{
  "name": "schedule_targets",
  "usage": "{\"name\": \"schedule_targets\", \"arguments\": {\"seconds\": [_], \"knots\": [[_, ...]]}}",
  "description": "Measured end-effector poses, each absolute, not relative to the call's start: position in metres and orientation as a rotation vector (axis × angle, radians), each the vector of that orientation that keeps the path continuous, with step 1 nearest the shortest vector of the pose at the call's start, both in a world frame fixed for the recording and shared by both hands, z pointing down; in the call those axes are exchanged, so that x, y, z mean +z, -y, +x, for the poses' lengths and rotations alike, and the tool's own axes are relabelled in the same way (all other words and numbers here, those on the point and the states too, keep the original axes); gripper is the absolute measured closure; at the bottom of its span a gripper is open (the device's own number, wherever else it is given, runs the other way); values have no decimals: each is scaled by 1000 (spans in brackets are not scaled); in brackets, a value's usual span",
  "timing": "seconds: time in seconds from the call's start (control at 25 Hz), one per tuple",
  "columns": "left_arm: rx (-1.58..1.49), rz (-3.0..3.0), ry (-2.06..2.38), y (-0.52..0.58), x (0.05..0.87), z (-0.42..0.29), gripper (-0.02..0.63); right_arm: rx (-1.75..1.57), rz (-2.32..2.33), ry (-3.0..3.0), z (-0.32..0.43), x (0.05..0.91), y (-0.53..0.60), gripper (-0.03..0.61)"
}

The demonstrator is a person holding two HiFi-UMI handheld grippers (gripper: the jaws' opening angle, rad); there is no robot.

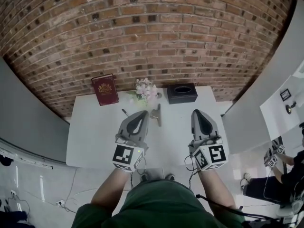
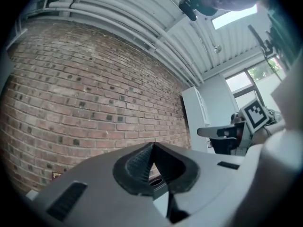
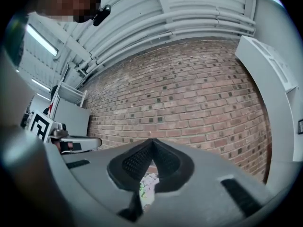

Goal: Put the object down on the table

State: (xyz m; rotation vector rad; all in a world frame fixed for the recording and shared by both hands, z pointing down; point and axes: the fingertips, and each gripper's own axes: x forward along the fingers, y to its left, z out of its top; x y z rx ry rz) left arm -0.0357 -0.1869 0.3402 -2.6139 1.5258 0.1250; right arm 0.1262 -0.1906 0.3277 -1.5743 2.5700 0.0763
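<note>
At the bottom edge of the head view the person's green shirt (image 1: 161, 205) is cut off by the frame. Two bare forearms (image 1: 107, 194) rise from it, and the hands are hidden behind the grippers' marker cubes. The left gripper (image 1: 143, 112) (image 2: 152, 145) is clenched: its own view shows the ribbed pads meeting at the tip with nothing between them. The right gripper (image 1: 196, 112) (image 3: 151, 141) is likewise closed and empty. Both are over the near half of the white table (image 1: 90, 141). Close beside the left gripper's tip, a little to its right in the frame, a slim grey object (image 1: 156, 115) lies on the tabletop. It is not between any pads, and it is too small to identify. A short dark stick (image 1: 125, 112) to the left of that tip is equally unclear. Along the table's far edge stand a dark red book (image 1: 105, 90), pale pink flowers (image 1: 146, 90) and a black tissue box (image 1: 182, 93). A brick wall (image 1: 142, 27) fills the top of the frame.
</note>
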Motion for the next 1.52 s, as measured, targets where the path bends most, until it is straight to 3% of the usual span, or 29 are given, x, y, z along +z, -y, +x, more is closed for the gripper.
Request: {"name": "schedule_targets", "arguments": {"seconds": [1.52], "knots": [[38,-2564,-1549,209,342,-38,604,149,-1600,-2574,122,324,207,575]]}}
